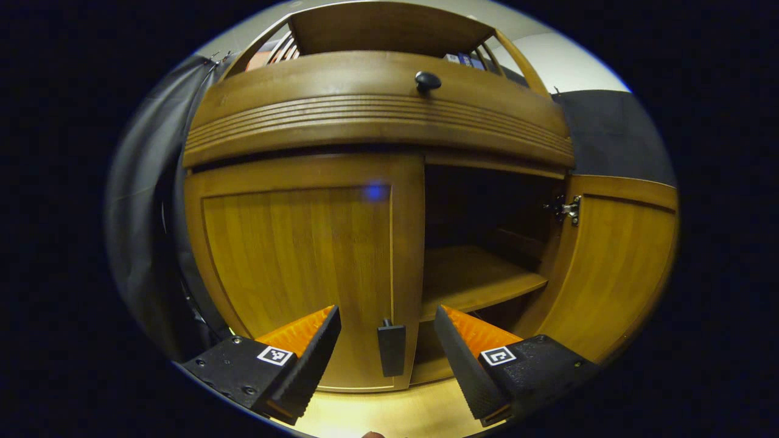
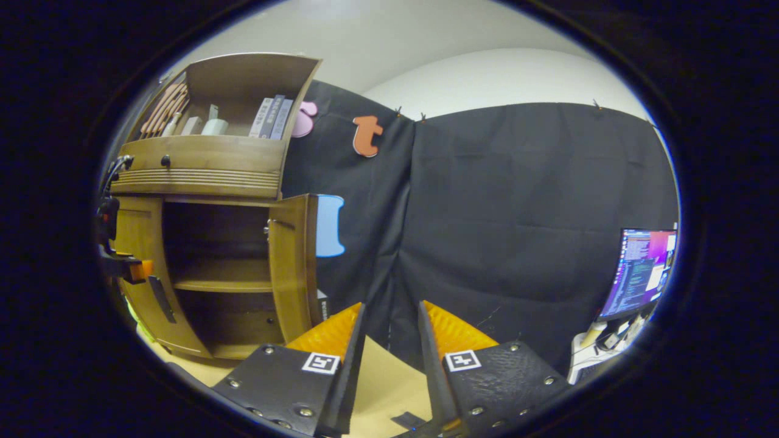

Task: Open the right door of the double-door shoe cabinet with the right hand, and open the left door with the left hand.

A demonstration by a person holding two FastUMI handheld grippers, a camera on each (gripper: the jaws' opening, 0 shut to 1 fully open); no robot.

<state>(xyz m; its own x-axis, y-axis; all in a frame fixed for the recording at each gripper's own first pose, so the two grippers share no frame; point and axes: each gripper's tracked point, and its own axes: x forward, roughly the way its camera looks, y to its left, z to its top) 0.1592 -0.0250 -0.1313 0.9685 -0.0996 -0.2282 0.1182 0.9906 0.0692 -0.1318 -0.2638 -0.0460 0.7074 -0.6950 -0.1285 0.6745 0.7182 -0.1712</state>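
The wooden shoe cabinet point(image 1: 377, 121) stands close in front in the left gripper view. Its left door point(image 1: 298, 255) is shut, with a dark handle point(image 1: 391, 348) low on its inner edge. My left gripper point(image 1: 386, 313) is open, one finger on each side of that handle, not pressing on it. The right door point(image 1: 614, 267) is swung open and shows an inner shelf point(image 1: 475, 280). In the right gripper view the cabinet point(image 2: 201, 170) is off to the left, with the open right door point(image 2: 292, 267) and the left gripper point(image 2: 122, 264) at the left door point(image 2: 137, 243). My right gripper point(image 2: 391, 306) is open and holds nothing.
A drawer with a dark knob point(image 1: 428, 80) runs above the doors. Books point(image 2: 271, 118) and small items stand on the top shelf. A black cloth wall point(image 2: 517, 231) hangs right of the cabinet. A lit monitor point(image 2: 639, 271) stands at far right. The floor point(image 2: 383, 377) is light wood.
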